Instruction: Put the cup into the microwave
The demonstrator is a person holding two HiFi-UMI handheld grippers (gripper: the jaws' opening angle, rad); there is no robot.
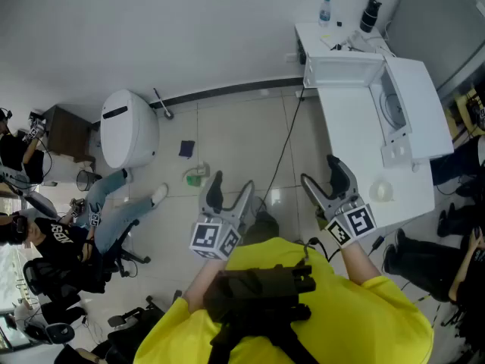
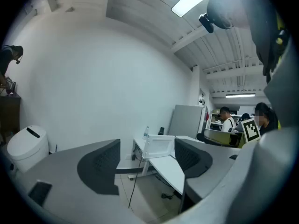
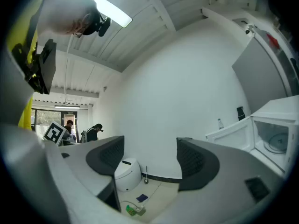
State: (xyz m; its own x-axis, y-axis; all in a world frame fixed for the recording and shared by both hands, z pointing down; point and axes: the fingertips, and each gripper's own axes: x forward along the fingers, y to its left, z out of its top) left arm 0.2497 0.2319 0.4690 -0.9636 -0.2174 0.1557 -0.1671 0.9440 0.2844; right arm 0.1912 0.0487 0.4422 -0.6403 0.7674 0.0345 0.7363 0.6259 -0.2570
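A small pale cup (image 1: 383, 191) stands on the white table (image 1: 348, 127) near its front edge, just right of my right gripper (image 1: 320, 171). The white microwave (image 1: 405, 105) sits further back on the table with its door (image 1: 341, 70) swung open and its turntable showing. The right gripper view shows the microwave (image 3: 276, 139) at the right edge. My left gripper (image 1: 231, 184) hangs over the floor, left of the table, and in its own view the door (image 2: 159, 147) lies ahead. Both grippers (image 2: 145, 164) (image 3: 149, 162) are open and empty.
A white rounded appliance (image 1: 129, 127) stands on the floor at left, with a green object (image 1: 195, 177) and a dark blue item (image 1: 186, 149) near it. A cable (image 1: 284, 146) runs across the tiles. A bottle (image 1: 325, 10) and a black container (image 1: 370, 14) stand behind the microwave. People sit at left.
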